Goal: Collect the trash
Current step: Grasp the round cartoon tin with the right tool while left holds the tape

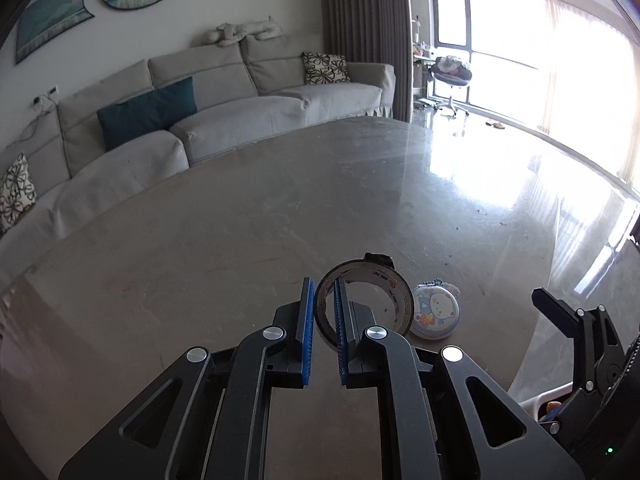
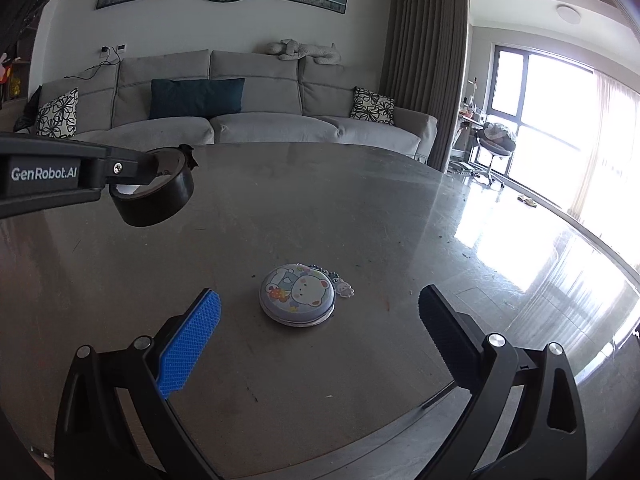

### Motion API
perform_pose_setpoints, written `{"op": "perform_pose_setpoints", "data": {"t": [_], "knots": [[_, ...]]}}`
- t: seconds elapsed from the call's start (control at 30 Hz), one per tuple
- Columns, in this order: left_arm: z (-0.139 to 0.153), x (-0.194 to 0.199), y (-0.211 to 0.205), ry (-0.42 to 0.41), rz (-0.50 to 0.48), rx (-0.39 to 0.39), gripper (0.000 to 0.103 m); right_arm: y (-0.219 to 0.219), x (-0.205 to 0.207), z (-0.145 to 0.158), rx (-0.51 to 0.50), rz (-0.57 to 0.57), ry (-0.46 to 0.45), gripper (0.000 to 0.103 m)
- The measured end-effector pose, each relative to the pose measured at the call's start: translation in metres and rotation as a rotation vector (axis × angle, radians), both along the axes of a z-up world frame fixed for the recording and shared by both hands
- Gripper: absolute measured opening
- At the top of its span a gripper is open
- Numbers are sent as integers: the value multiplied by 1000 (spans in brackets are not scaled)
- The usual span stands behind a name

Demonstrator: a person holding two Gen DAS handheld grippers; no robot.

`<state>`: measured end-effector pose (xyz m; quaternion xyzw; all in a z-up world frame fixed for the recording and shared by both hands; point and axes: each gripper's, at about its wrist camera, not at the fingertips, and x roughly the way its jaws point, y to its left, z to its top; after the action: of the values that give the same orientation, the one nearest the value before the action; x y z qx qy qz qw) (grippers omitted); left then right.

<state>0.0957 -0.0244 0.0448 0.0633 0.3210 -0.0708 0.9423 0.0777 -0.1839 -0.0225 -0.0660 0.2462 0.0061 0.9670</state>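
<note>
My left gripper (image 1: 323,292) is shut on the wall of a black tape roll (image 1: 376,280), one finger inside the ring and one outside, and holds it above the table. The roll (image 2: 158,196) also shows at the left of the right wrist view, hanging from the left gripper's fingers (image 2: 132,170). A round pouch with a cartoon bear (image 2: 297,295) lies flat on the table, with a small charm beside it. My right gripper (image 2: 316,304) is open, its fingers on either side of the pouch and short of it. The pouch (image 1: 436,314) also shows right of the roll.
The grey round table (image 2: 360,208) has scuffs and small crumbs; its front edge is near me. A grey sofa (image 2: 240,120) with cushions stands behind it. Glossy floor, a chair (image 2: 496,144) and bright windows lie to the right.
</note>
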Motion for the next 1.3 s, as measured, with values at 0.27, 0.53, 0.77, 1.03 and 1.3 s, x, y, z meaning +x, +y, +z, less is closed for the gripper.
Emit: {"op": "perform_pose_setpoints", "data": {"t": [0.27,0.53,0.77,1.03,1.3], "knots": [[-1,11,10,-23,37,29,11,6,16,4,0,15,-12,99],[-8,25,25,-11,75,31,11,12,44,-7,-6,42,60,99],[-10,23,23,-14,82,41,11,16,62,-14,15,74,171,99],[-10,17,22,-11,89,23,11,16,76,-23,68,90,337,97],[-7,20,33,-8,96,5,11,18,65,-21,84,116,323,68]]}}
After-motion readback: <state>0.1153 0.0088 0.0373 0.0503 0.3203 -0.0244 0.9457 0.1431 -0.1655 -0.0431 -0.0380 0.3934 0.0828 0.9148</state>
